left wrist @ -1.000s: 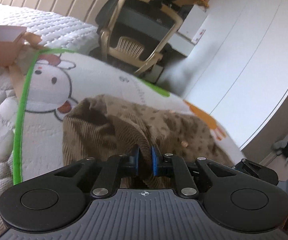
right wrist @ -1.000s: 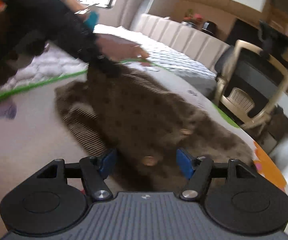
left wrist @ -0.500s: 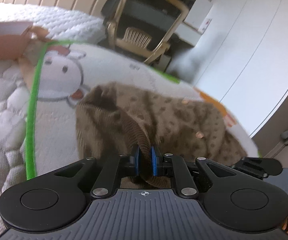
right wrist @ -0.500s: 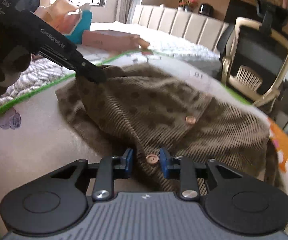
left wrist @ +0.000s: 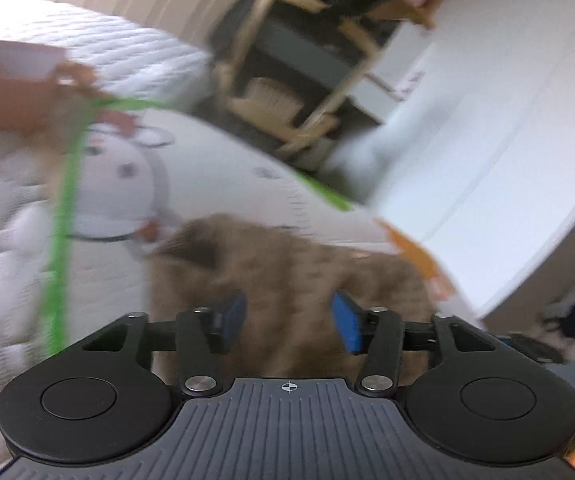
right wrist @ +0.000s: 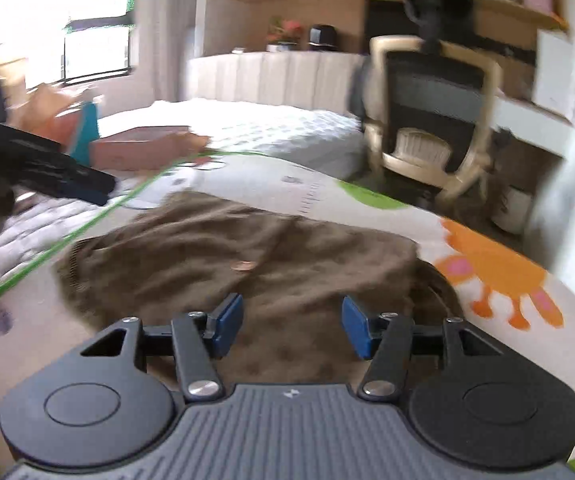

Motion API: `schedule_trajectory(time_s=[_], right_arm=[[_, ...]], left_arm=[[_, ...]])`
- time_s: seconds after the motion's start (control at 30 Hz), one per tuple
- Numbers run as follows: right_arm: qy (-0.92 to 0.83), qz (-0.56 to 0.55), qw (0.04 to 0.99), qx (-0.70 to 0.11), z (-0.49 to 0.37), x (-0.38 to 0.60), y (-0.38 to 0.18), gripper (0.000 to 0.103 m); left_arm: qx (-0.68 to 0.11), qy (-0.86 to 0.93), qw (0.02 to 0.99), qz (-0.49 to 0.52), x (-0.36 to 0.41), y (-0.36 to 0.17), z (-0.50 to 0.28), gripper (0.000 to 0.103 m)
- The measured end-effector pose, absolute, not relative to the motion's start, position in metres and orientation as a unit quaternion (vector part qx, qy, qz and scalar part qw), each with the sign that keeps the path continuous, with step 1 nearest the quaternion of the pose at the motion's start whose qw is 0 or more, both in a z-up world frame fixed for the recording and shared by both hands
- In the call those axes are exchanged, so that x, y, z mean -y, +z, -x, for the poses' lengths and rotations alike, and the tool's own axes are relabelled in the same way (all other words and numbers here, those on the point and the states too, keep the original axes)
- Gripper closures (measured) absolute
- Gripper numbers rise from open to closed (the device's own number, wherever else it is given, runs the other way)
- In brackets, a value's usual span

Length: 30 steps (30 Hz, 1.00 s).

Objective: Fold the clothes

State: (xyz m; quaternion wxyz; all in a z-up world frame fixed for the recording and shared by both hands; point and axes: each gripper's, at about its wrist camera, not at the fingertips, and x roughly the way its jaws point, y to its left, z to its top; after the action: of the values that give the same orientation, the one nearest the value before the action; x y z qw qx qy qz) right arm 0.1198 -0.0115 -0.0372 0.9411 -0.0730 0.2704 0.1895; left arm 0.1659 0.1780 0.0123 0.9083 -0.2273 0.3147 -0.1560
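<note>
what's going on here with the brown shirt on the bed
A person is folding clothes with a handheld gripper in each hand. The brown spotted shirt lies bunched on a cartoon-print mat on the bed. The left gripper and the right gripper are both open above the shirt, holding nothing. The pictures are blurred, so how neat the fold is cannot be told.

Bright window (right wrist: pixel 87 40), beige chair (right wrist: pixel 431 120), white bed (right wrist: pixel 271 128)
</note>
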Motion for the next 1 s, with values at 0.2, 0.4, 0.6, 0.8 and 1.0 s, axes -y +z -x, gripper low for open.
schedule_trajectory(time_s=[0.2,0.4,0.6,0.8,1.0], right_arm=[[0.155,0.081,0.928,-0.329,-0.141,0.022,-0.07,0.043],[0.159,0.066,0.941,-0.291,-0.157,0.019,-0.037,0.038],[0.165,-0.024,0.932,-0.322,-0.222,0.004,-0.046,0.024],[0.15,-0.019,0.922,-0.356,-0.24,-0.014,-0.077,0.004],[0.158,-0.028,0.918,-0.362,-0.241,-0.015,-0.078,0.0]], left_arm=[[-0.348,-0.183,0.896,0.208,-0.141,-0.012,-0.177,0.028],[-0.372,-0.184,0.892,0.178,-0.118,-0.033,-0.173,0.006],[-0.37,-0.174,0.9,0.152,-0.11,-0.033,-0.167,0.002],[-0.367,-0.167,0.906,0.128,-0.103,-0.033,-0.16,0.0],[-0.363,-0.16,0.912,0.105,-0.097,-0.033,-0.153,0.0]])
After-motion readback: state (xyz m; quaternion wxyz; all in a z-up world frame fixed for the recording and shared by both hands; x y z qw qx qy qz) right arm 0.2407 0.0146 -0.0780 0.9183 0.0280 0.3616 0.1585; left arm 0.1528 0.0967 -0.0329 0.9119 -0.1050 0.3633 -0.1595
